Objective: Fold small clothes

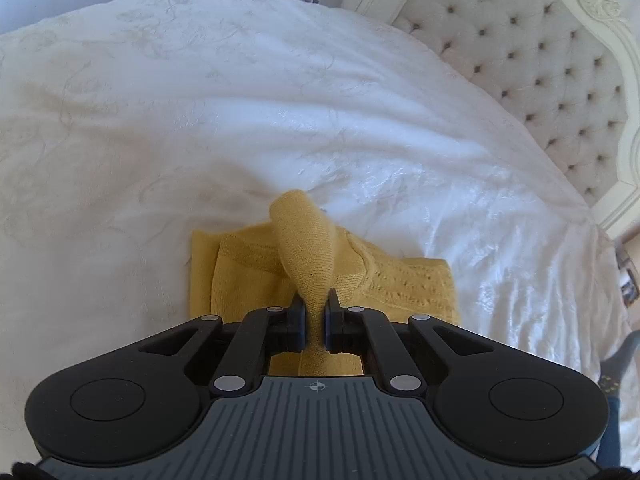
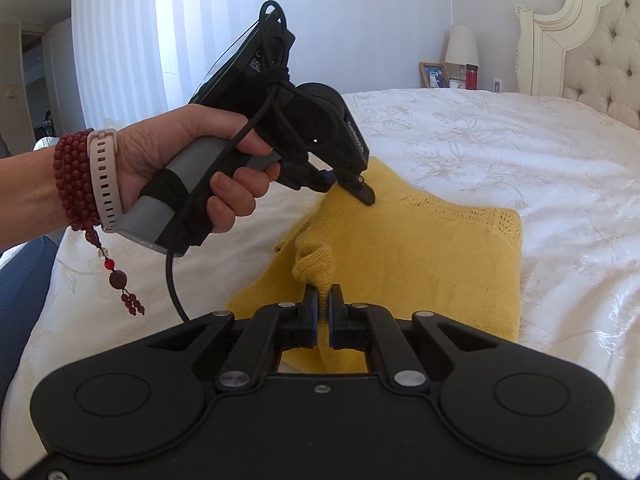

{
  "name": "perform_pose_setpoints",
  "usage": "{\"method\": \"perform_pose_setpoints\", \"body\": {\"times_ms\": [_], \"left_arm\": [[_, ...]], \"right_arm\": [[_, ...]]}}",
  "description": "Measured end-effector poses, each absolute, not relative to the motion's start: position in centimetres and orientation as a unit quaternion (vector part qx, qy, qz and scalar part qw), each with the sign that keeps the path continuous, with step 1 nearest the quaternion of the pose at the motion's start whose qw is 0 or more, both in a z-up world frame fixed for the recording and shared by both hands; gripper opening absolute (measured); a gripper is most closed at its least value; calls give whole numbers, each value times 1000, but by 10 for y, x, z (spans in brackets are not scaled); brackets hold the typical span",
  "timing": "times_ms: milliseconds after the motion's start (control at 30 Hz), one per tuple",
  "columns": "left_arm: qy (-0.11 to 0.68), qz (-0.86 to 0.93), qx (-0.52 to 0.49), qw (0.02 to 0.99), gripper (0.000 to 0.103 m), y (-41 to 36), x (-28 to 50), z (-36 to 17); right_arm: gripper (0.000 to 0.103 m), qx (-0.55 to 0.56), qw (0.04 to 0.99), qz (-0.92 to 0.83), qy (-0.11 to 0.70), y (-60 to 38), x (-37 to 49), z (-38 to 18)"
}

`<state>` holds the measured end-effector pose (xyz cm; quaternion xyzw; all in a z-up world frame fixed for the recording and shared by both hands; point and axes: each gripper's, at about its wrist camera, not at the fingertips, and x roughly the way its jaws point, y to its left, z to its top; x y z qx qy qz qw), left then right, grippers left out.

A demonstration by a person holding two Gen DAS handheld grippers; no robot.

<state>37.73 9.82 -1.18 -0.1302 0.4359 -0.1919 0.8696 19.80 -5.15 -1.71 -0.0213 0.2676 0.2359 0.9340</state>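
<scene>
A yellow knit sweater (image 2: 420, 248) lies partly folded on the white bedspread (image 2: 500, 152); it also shows in the left wrist view (image 1: 400, 280). My left gripper (image 1: 316, 308) is shut on a bunched fold of the sweater that stands up in front of it. In the right wrist view the left gripper (image 2: 360, 192) pinches the sweater's far left edge, lifted slightly off the bed. My right gripper (image 2: 324, 300) is shut on a near corner of the sweater, raised a little.
The tufted cream headboard (image 1: 540, 60) stands at the right. A nightstand with a lamp (image 2: 462, 46), photo frame (image 2: 432, 74) and red bottle (image 2: 471, 76) is at the far side. The bedspread (image 1: 200, 100) stretches wide beyond the sweater.
</scene>
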Motion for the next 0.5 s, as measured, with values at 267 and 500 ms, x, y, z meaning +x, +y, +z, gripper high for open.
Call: {"method": "perform_pose_setpoints", "body": {"times_ms": [267, 500], "left_arm": [[479, -151, -83, 861, 12, 117, 394, -42], [441, -119, -84, 886, 33, 135, 384, -34]], "right_arm": [[10, -73, 906, 271, 317, 4, 217, -49], [23, -54, 901, 294, 314, -8, 203, -48]]}}
